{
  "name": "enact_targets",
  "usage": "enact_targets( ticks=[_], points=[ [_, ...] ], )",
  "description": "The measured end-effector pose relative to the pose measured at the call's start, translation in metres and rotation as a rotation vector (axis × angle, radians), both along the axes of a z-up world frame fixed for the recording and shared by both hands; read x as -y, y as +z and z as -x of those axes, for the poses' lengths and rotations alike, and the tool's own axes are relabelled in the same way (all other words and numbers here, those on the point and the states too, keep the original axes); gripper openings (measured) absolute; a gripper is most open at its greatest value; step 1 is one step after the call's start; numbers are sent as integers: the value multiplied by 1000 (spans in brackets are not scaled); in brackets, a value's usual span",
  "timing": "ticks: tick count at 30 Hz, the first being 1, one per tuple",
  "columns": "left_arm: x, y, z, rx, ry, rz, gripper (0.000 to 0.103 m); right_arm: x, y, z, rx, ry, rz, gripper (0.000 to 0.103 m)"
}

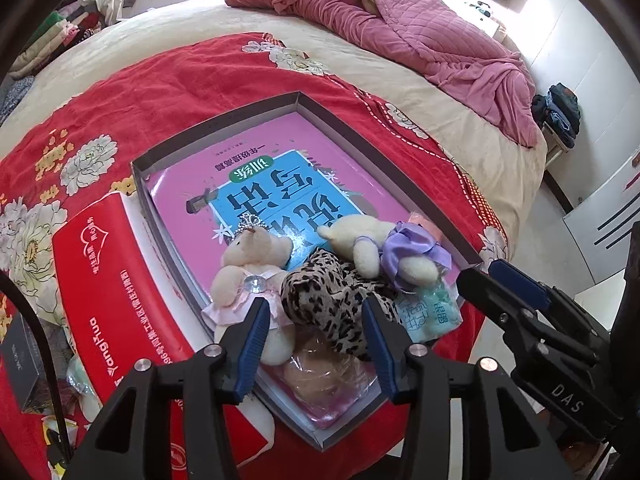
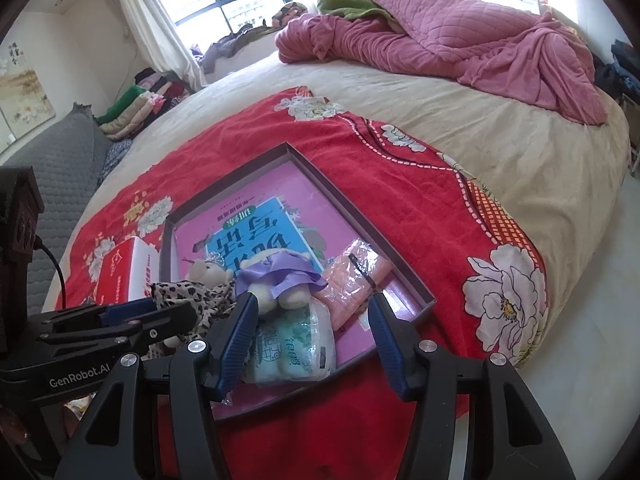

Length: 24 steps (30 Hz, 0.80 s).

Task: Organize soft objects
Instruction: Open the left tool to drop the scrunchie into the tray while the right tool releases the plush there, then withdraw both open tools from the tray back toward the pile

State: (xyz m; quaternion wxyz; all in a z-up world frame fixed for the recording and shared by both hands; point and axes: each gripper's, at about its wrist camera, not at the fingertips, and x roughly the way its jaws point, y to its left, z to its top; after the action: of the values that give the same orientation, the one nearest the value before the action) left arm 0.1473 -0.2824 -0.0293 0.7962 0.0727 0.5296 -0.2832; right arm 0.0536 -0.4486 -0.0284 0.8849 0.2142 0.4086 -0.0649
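Through the left wrist camera we see our left gripper [image 1: 316, 340] with jaws spread, empty, above the crumpled leopard-print cloth [image 1: 324, 300], which lies in the shallow grey cardboard tray [image 1: 404, 168] between two cream plush bears. Through the right wrist camera our right gripper [image 2: 312, 336] hangs spread and empty over a pale green plastic-wrapped pack [image 2: 292, 344] at the tray's near end.

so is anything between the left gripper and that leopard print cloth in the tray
Nothing visible blocks it. The left gripper hangs open right over the leopard print cloth, which shows in the gap between its fingers. The bear in the pink dress crowds the left finger, and the bear in the purple dress lies just beyond the cloth.
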Motion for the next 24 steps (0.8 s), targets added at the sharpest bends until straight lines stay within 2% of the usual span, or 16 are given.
enact_targets(
  ticks=[5, 10, 13, 17, 24],
  points=[
    [-3, 7, 3, 16, 1, 4, 50, -1, 4, 3, 0, -1, 9, 59],
    [-5, 16, 9, 35, 0, 4, 57, -3, 9, 6, 7, -3, 18, 59],
    [-8, 20, 13, 47, -3, -4, 59, -6, 14, 7, 15, -1, 23, 70],
    [-11, 24, 19, 66, -5, -18, 61, -9, 19, 9, 23, 5, 30, 70],
    [-17, 32, 26, 83, 4, -22, 80, -14, 28, 14, 26, 10, 52, 71]
  ],
)
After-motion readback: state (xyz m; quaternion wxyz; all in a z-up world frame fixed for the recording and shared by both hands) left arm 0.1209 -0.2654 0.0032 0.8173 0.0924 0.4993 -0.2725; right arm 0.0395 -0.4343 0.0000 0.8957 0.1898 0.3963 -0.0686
